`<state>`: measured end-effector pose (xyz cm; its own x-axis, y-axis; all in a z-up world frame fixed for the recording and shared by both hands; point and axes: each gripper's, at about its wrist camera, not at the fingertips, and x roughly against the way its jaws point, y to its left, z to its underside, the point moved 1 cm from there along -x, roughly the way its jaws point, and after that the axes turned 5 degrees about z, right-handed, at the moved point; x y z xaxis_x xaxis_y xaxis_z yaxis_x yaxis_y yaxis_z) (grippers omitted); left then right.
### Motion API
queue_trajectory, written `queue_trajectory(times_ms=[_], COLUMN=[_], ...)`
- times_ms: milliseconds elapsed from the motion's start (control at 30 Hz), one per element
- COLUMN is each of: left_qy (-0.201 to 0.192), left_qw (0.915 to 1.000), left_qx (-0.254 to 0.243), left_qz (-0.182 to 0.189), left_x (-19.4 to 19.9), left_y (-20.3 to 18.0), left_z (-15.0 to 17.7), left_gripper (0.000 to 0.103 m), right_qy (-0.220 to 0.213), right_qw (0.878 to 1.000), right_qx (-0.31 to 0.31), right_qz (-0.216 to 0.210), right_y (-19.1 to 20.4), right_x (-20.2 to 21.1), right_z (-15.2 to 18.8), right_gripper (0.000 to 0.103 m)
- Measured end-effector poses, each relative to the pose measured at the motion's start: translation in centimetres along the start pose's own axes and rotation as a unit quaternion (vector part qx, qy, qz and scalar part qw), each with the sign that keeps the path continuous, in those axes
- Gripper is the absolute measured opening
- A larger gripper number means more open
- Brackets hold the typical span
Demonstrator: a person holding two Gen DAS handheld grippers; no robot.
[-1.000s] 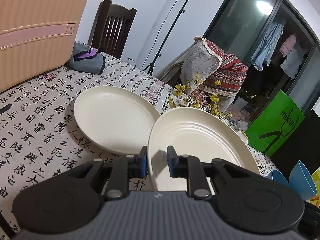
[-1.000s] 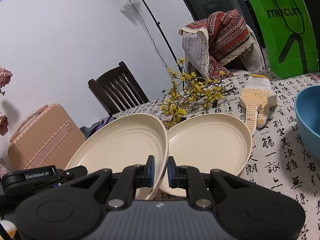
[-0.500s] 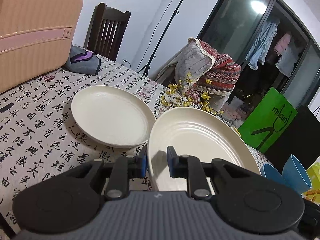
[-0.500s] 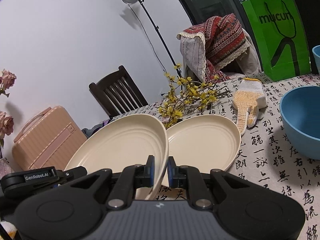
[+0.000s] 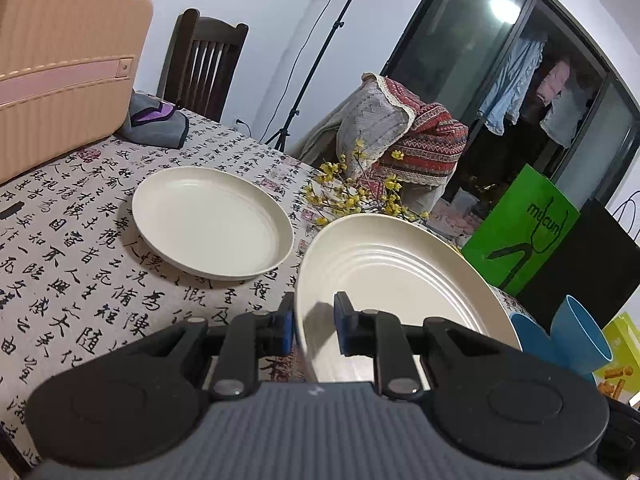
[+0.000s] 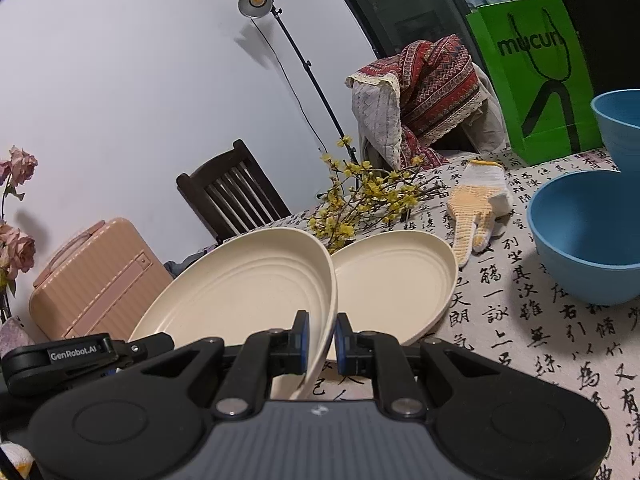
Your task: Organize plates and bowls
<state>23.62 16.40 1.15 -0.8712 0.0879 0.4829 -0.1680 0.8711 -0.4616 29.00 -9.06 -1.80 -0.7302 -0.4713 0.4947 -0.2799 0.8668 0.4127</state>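
Note:
My left gripper (image 5: 314,326) and my right gripper (image 6: 320,340) are both shut on opposite rims of one cream plate (image 5: 396,280), held above the table; the held plate also shows in the right wrist view (image 6: 244,292). A second cream plate (image 5: 212,220) lies flat on the calligraphy tablecloth (image 5: 80,280), seen beyond the held plate in the right wrist view (image 6: 396,276). Two blue bowls (image 6: 588,240) stand at the right, one behind the other (image 6: 618,120). The left gripper's body (image 6: 72,354) shows at the lower left of the right wrist view.
A pink suitcase (image 5: 60,60) and a grey pouch (image 5: 156,124) sit at the table's far left. Yellow flower branches (image 6: 360,196), a work glove (image 6: 478,208) and a green bag (image 6: 532,76) lie behind the plates. Chairs stand beyond the table.
Both grippers have lifted the held plate and drawn it back from the flat plate, which now looks farther off. More of the blue bowls shows at the right.

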Motion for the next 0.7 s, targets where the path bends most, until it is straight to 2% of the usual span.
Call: queue_trajectory(times_ms=[700], left_qy=[0.008], left_qw=[0.9998], left_qx=[-0.007], left_qz=[0.020], left_x=[1.2], left_y=[-1.7], left_z=[1.9], left_gripper=[0.019], right_qy=[-0.010], right_qw=[1.000], right_qx=[-0.007], right_qz=[0.011], right_y=[-1.7], right_x=[3.1], right_z=[1.1], right_gripper=[0.013])
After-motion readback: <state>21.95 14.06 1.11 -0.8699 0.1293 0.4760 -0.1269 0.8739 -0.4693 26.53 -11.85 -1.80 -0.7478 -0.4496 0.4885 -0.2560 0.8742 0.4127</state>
